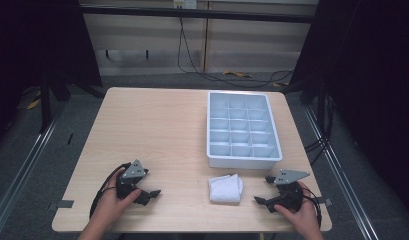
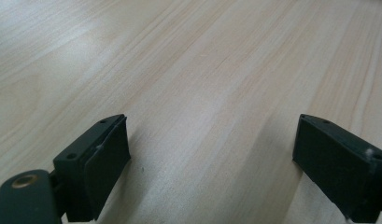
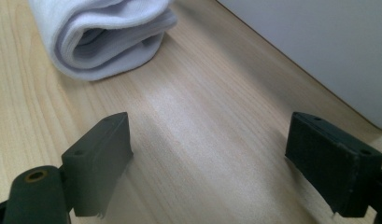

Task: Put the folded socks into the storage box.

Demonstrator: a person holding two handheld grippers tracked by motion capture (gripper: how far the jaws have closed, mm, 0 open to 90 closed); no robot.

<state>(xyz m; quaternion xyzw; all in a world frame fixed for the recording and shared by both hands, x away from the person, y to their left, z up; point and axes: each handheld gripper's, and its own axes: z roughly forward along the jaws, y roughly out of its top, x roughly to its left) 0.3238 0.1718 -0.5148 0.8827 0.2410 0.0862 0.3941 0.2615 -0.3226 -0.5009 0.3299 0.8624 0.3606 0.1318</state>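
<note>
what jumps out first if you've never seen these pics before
A pale compartment tray sits on the right half of the wooden table, its cells apparently empty. A folded white cloth lies just in front of it, between the open left claw and right claw.

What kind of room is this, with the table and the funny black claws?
Probably a lab or recording room: a bare wooden table ringed by dark curtains, cables trailing over grey carpet, and a person holding a gripper in each hand.

L gripper at 7 o'clock, R gripper at 5; both hand-held, jaws spread wide, nothing between.
</note>
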